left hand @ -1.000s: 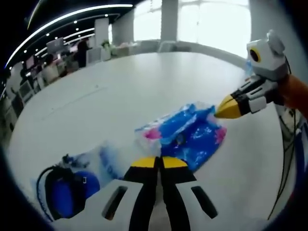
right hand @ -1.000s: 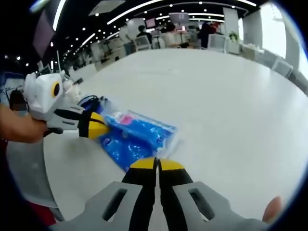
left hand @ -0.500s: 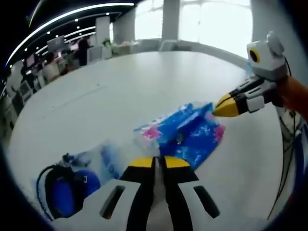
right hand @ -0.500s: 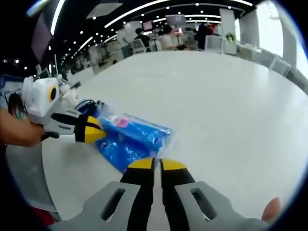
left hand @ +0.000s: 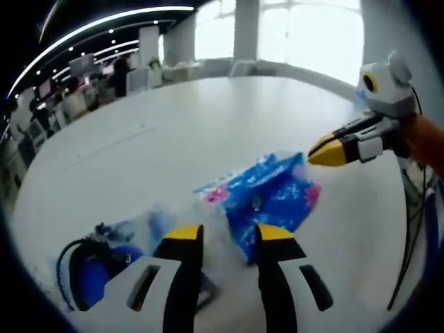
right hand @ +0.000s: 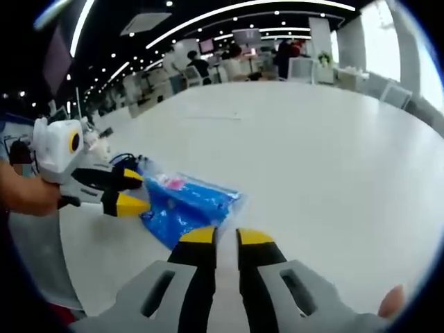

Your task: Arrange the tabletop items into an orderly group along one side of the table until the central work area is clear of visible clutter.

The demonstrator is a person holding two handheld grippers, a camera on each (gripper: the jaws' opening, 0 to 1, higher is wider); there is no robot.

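A blue plastic packet with pink markings lies on the white table. My left gripper stands open just short of the packet's near corner, with nothing between its jaws. The right gripper comes in from the right, its yellow tip close to the packet's far corner. In the right gripper view the packet lies right ahead of my right gripper, whose jaws are a little apart and empty. The left gripper is open at the packet's left end. A blue item with a black cable sits near the table edge.
The blue item with the cable lies behind the left gripper in the right gripper view. A thin cable hangs past the table's right edge. Wide bare tabletop stretches beyond the packet. Chairs, desks and people stand far behind.
My left gripper's jaws have gone from shut to wide open. The right gripper's jaws have parted slightly. The packet stays where it was on the table.
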